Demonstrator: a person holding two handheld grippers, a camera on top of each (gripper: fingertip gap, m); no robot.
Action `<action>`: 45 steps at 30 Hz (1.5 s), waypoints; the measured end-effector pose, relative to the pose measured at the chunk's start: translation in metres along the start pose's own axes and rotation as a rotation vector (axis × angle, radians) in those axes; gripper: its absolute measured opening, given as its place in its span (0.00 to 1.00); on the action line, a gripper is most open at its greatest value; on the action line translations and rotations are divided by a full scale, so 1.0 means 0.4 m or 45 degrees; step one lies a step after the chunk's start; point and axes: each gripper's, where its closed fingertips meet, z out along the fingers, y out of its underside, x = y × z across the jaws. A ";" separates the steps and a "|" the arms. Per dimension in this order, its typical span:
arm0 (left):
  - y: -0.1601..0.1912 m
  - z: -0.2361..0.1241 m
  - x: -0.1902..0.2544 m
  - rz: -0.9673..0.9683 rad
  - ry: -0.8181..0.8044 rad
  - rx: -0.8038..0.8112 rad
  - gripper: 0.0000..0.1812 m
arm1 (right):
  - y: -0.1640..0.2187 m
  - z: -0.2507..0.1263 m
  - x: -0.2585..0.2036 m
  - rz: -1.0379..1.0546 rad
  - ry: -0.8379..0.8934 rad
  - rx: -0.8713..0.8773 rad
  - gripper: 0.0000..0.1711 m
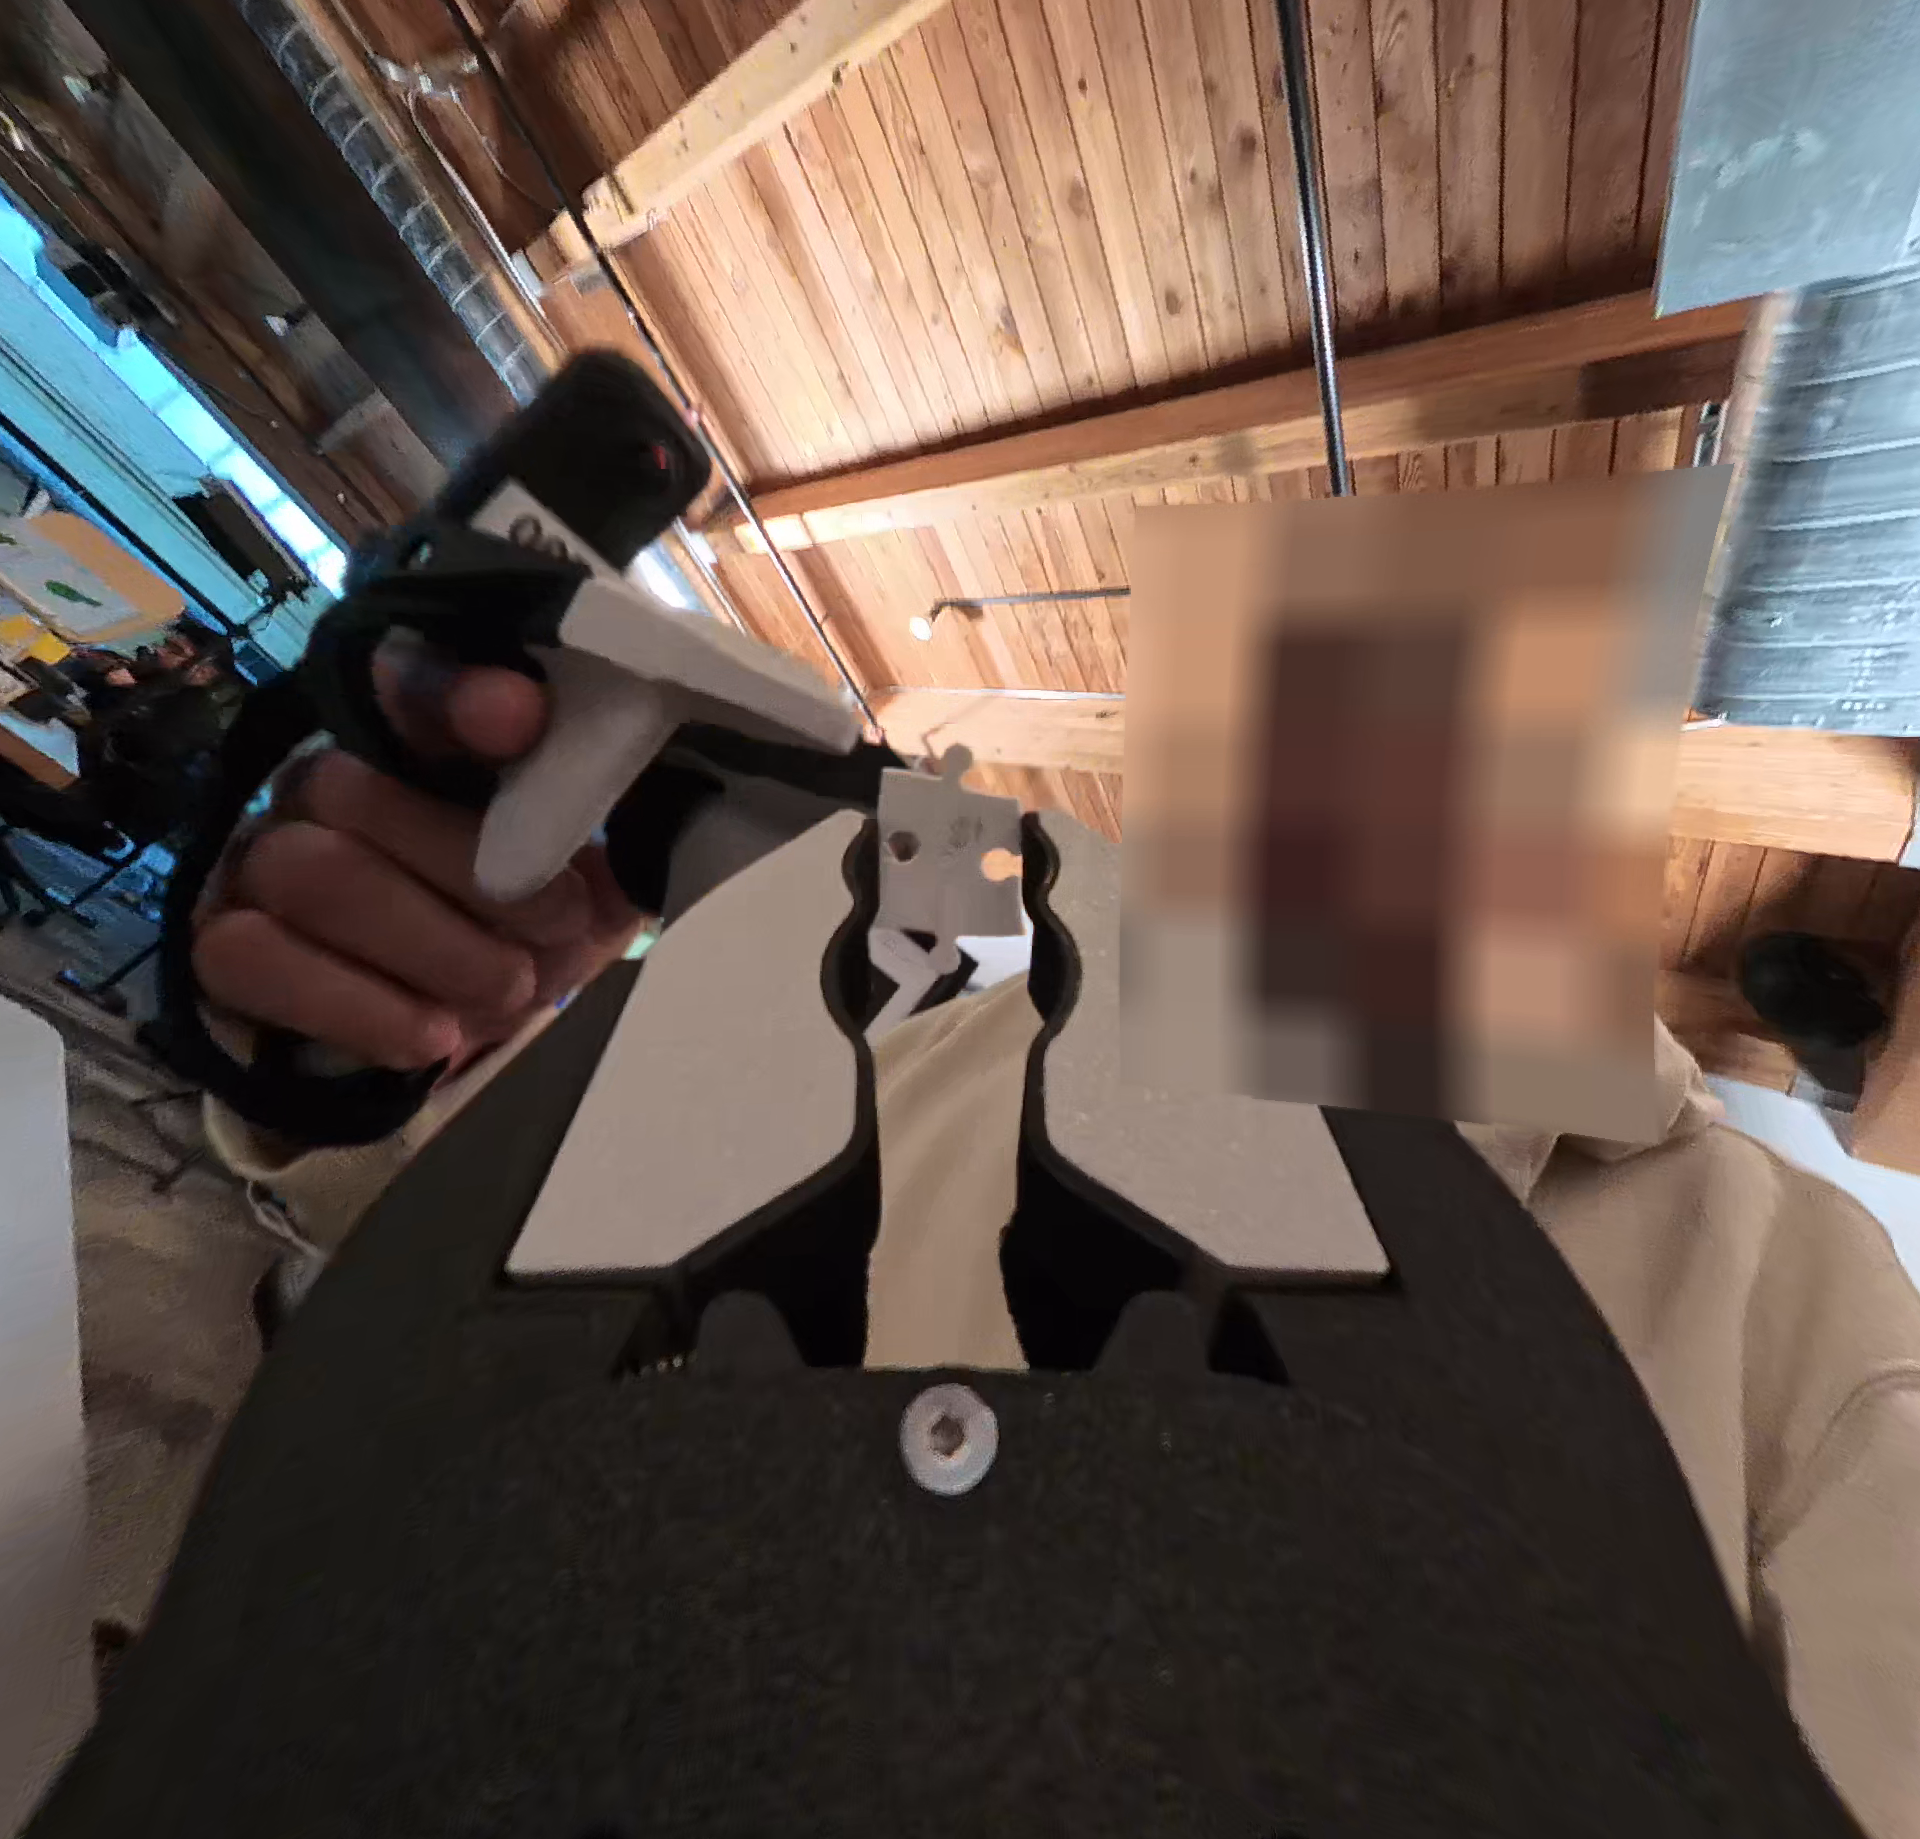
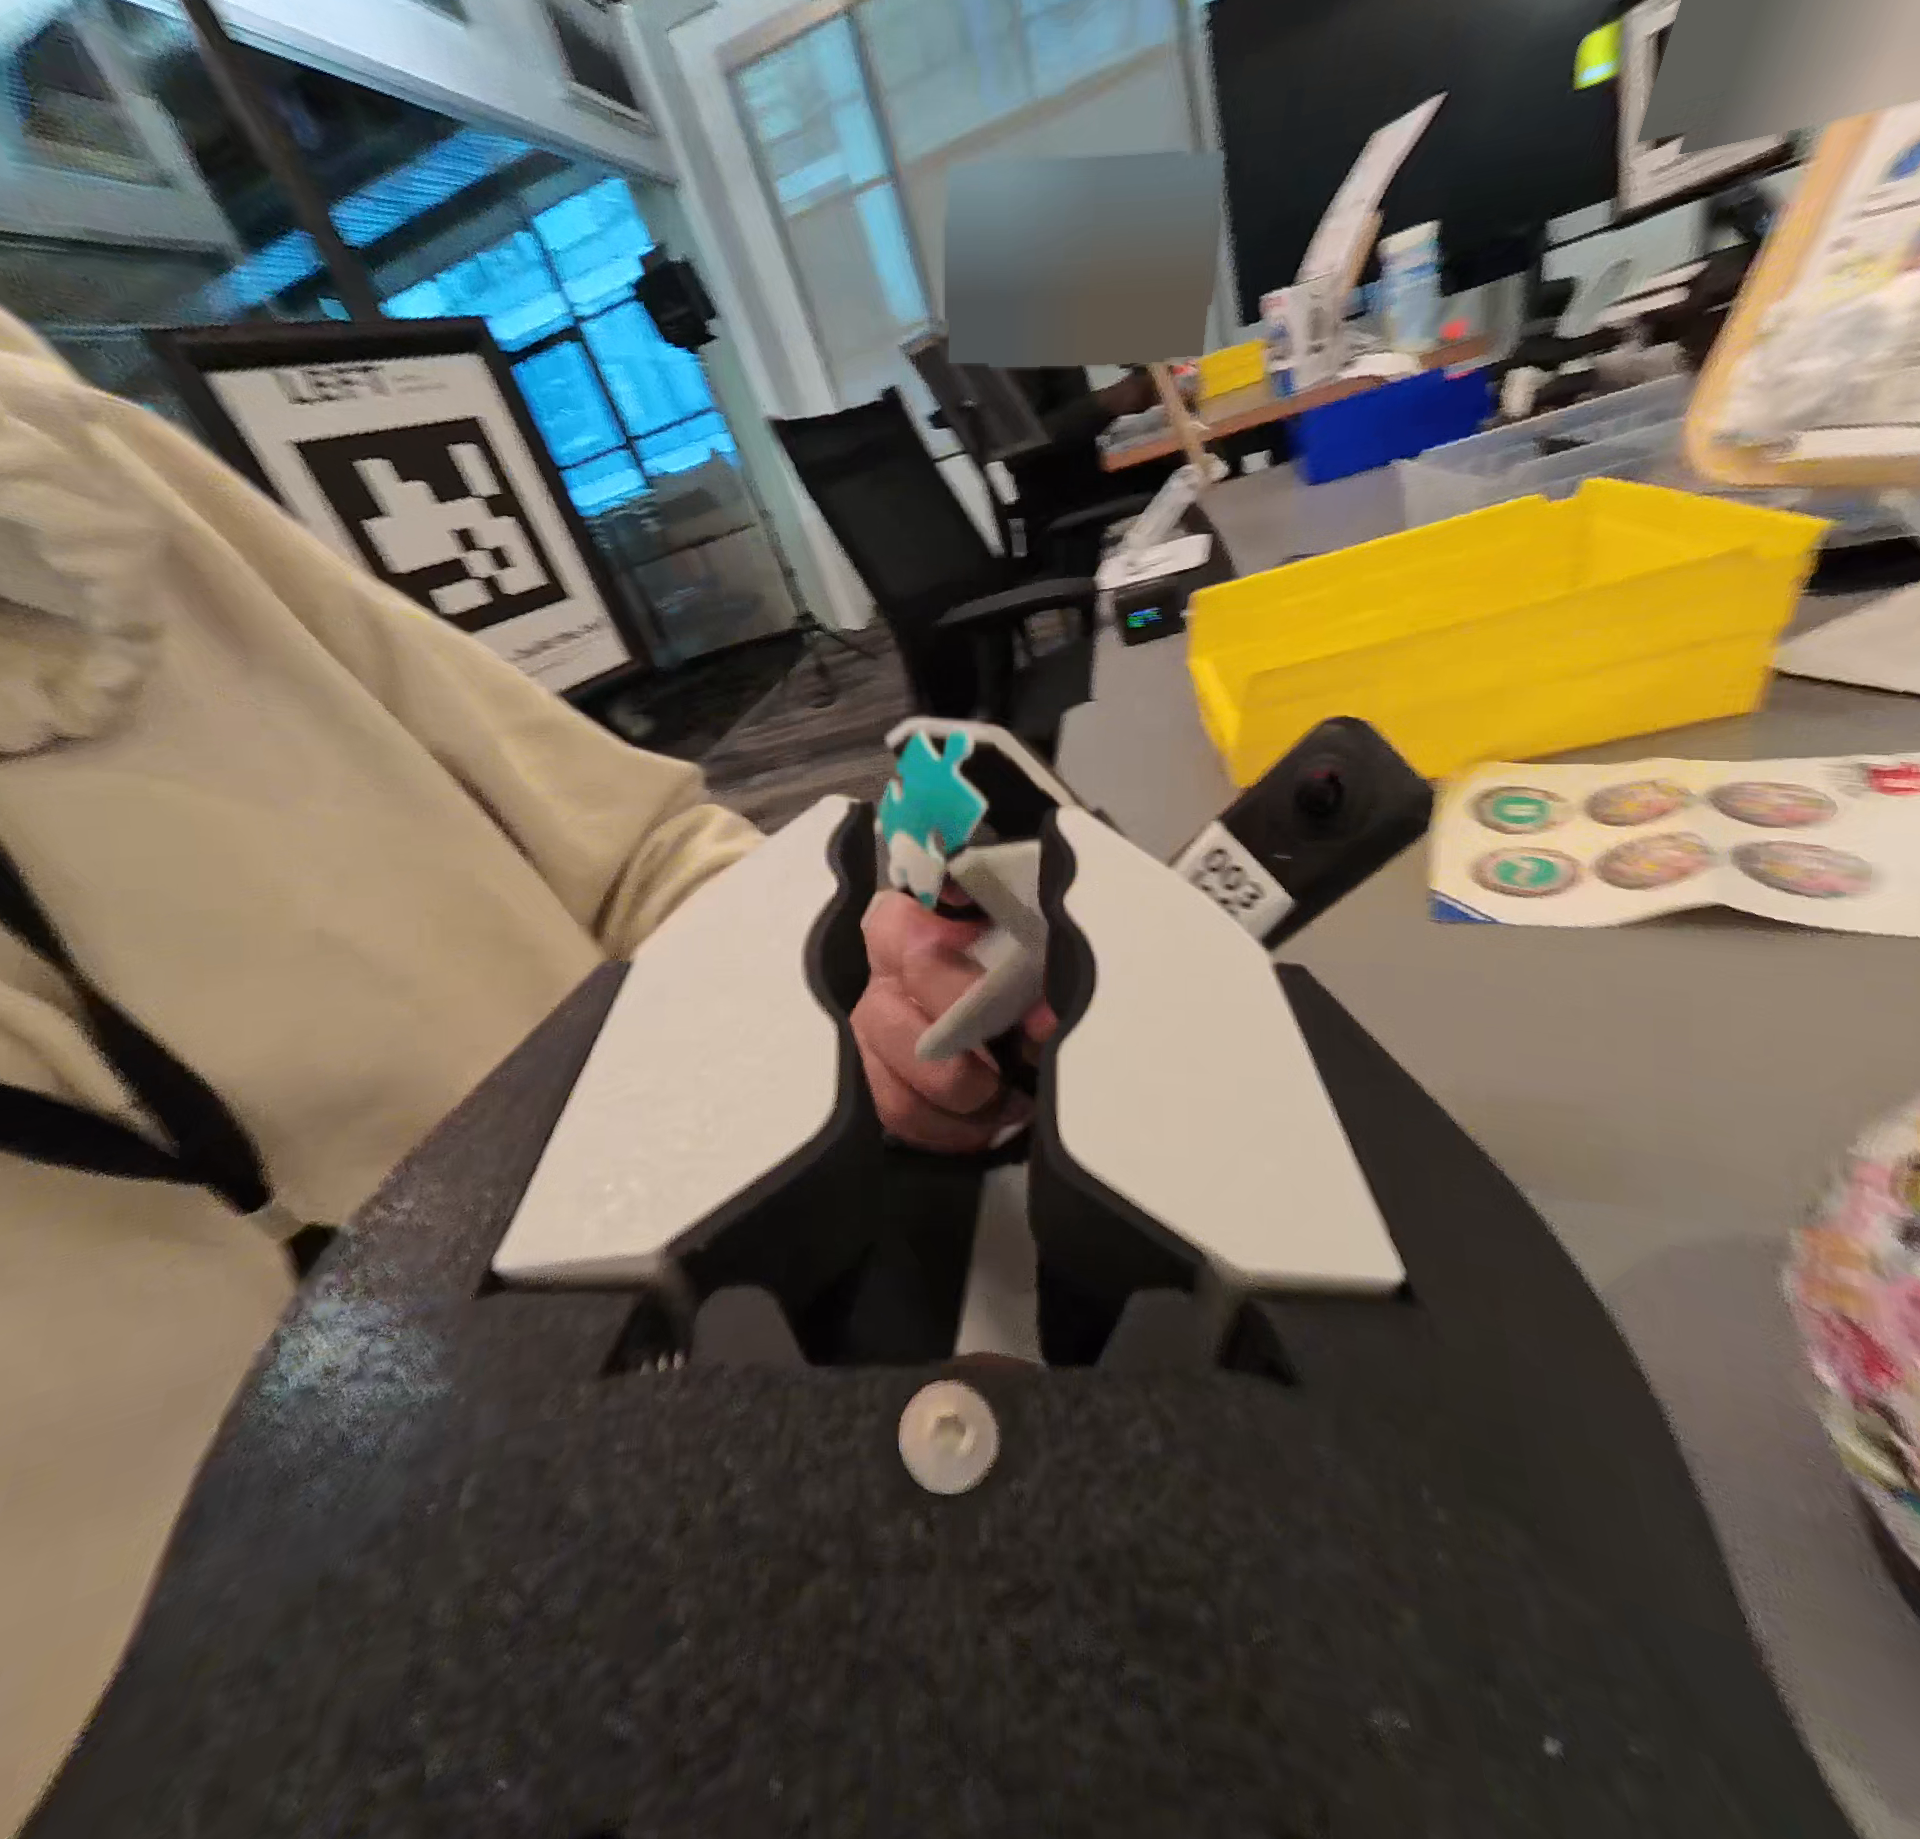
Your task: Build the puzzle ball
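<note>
- The left claw (image 1: pixel 951 839) was seen closed on a white piece (image 1: pixel 951 864), whose two side edges were met by the black pads (image 1: pixel 1044 916) at centre frame.
- The piece was shown flat-on from its blank back, with a knob at its upper edge and round notches along its sides.
- Its upper left corner was touched by the tip of the right claw (image 1: pixel 878 755), which was pointed in from the left of the frame; from that side, its gap could not be judged.
- That claw's handle was wrapped by a hand (image 1: pixel 395 885) at middle left.
- A plank ceiling (image 1: pixel 1039 231) was seen behind, across the upper frame.
- In the right wrist view, the right claw's fingers were seen set a narrow gap apart, with nothing clamped between them.
- The piece was shown there with its teal printed face, just above centre and against the left-hand finger (image 2: pixel 727 1010), clear of the right-hand one.
- The left claw's trigger and the second hand (image 2: pixel 914 1051) were seen through the gap.
- A beige sleeve (image 2: pixel 312 854) was spread over the left of the frame.
- A black camera (image 2: pixel 1320 813) was seen right of centre.
- A yellow bin (image 2: pixel 1486 636) and a sheet (image 2: pixel 1683 844) of round pictures were laid on the grey table (image 2: pixel 1455 1062) at the right.
- A black-and-white marker board (image 2: pixel 436 501) was stood at upper left.
</note>
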 end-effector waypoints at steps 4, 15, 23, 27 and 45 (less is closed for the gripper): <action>0.018 0.001 -0.002 -0.032 0.007 -0.048 0.14 | 0.022 0.008 -0.007 0.053 -0.098 -0.114 0.15; -0.083 -0.189 -0.104 0.164 -0.685 0.004 0.15 | 0.153 -0.177 0.163 0.199 0.427 -0.192 0.01; -0.118 -0.483 -0.203 0.809 -1.984 -0.890 0.27 | 0.409 -0.273 0.278 0.623 0.650 -0.564 0.03; -0.080 -0.547 -0.248 0.916 -2.233 -1.245 0.31 | 0.419 -0.305 0.310 0.545 0.774 -0.612 0.05; -0.109 -0.517 -0.268 0.928 -2.165 -1.166 0.01 | 0.316 -0.244 0.246 -0.242 0.828 -0.604 0.07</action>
